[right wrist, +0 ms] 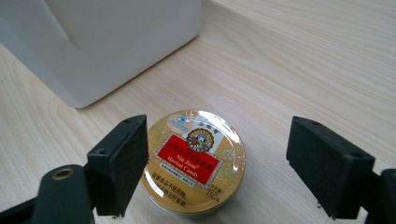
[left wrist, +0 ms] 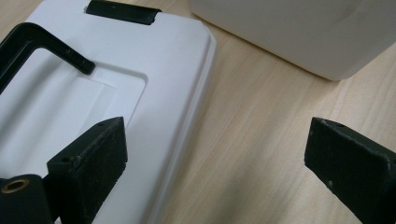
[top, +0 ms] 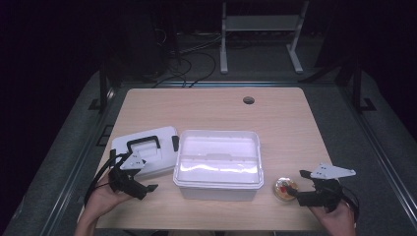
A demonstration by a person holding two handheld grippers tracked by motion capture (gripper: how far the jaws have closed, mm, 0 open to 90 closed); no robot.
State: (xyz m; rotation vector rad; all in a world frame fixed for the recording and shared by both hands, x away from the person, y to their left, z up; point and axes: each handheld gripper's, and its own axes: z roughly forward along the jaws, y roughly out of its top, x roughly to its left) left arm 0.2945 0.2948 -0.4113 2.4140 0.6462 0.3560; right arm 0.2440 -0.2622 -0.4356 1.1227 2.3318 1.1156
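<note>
A round gold candy tin (right wrist: 194,158) with a red label lies flat on the wooden table (top: 275,123), at the front right (top: 284,189). My right gripper (right wrist: 219,144) is open with its jaws on either side of the tin, and the tin lies closer to the left jaw. In the high view this right gripper (top: 296,183) is held low, right of the tin. My left gripper (left wrist: 217,140) is open and holds nothing. One jaw hangs over the white lid (left wrist: 154,56), the other over bare wood. The high view has the left gripper (top: 145,182) at the lid's front edge.
An open white plastic box (top: 216,164) stands mid-table between the two grippers; its wall is close ahead in both gripper views (left wrist: 303,32) (right wrist: 107,42). Its lid (top: 145,147), with a black handle (top: 142,142), lies flat to the left. A cable hole (top: 249,100) sits near the far edge.
</note>
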